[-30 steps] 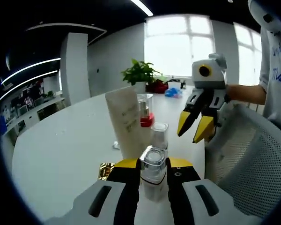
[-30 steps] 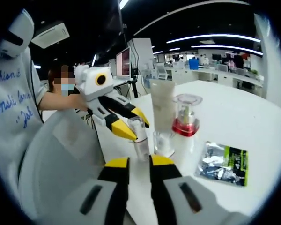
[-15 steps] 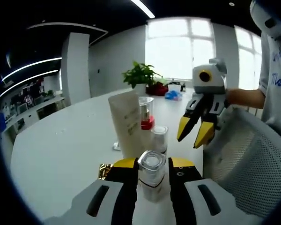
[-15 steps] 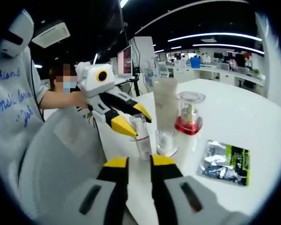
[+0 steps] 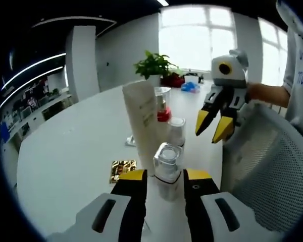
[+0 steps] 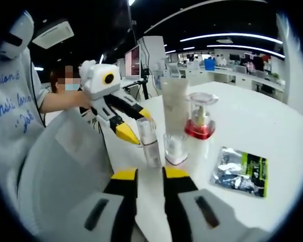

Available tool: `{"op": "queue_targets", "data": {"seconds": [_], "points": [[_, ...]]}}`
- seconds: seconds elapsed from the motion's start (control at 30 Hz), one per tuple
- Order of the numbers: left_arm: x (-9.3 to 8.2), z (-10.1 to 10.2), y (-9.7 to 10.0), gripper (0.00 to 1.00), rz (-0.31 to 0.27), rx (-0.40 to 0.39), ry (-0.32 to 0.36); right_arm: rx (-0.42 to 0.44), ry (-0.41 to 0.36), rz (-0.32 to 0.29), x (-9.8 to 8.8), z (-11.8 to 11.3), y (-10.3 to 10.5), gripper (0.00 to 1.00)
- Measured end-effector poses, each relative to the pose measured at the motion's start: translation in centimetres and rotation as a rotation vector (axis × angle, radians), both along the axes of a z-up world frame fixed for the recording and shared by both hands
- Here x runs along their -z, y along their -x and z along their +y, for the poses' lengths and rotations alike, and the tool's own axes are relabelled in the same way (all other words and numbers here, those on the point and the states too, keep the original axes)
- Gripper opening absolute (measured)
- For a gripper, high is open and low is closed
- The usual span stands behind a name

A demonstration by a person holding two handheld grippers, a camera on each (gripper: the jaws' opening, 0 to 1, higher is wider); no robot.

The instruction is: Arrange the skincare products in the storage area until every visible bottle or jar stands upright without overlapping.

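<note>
Left gripper [image 5: 164, 177] pinches a bottle [image 5: 167, 169] upright at the counter [image 5: 70, 151] edge, beside the tube [image 5: 141, 123] and jar [image 5: 176, 131]. Right gripper [image 6: 145, 174] hangs empty, jaws slightly parted. A sloppy release could topple the bottle into its neighbours or off the edge.

The tall cream plastic tube [image 5: 143, 123] bears faint grey lettering. The clear bottle with a silver cap [image 5: 167, 169] stands on the white desk [image 5: 70, 151]. The clear jar with a red base [image 6: 200, 118] is transparent above. The flat foil sachet [image 6: 239, 170] is silver with a green-and-black patch. The fingers [image 5: 208, 121] are black, tipped yellow.
</note>
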State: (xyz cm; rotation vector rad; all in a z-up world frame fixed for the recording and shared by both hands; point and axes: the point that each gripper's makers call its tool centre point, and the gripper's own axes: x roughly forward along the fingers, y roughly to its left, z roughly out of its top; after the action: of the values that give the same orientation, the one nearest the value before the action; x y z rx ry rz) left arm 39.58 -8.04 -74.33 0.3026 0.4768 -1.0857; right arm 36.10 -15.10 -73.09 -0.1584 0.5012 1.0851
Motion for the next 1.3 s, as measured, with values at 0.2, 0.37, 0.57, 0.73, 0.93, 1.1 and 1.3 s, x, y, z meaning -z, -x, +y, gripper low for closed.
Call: {"op": "queue_targets", "data": {"seconds": [0.2, 0.37, 0.57, 0.73, 0.93, 1.1, 1.3], "points": [[1.9, 0.3, 0.4, 0.24, 0.06, 0.002, -0.071, 0.017, 0.028, 0.006, 0.5, -0.4, -0.4, 0.19], [2.8, 0.6, 0.2, 0.21, 0.077, -0.009, -0.11, 0.04, 0.077, 0.009, 1.3, -0.8, -0.9, 0.18], [3.4, 0.4, 0.3, 0.18, 0.105, -0.005, -0.138, 0.059, 0.103, 0.014, 1.8, -0.9, -1.6, 0.17], [4.0, 0.3, 0.3, 0.14, 0.118, -0.01, -0.159, 0.071, 0.163, 0.014, 2.6, -1.2, -2.1, 0.16], [4.5, 0.1, 0.4, 0.14, 0.132, -0.01, -0.171, 0.066, 0.188, 0.024, 3.3, -0.9, -2.5, 0.16], [4.6, -0.2, 0.3, 0.12, 0.137, -0.015, -0.169, 0.074, 0.212, 0.032, 3.9, -0.9, -2.8, 0.16], [4.7, -0.6, 0.1, 0.11, 0.147, -0.021, -0.171, 0.079, 0.218, 0.043, 4.2, -1.0, -3.1, 0.16]]}}
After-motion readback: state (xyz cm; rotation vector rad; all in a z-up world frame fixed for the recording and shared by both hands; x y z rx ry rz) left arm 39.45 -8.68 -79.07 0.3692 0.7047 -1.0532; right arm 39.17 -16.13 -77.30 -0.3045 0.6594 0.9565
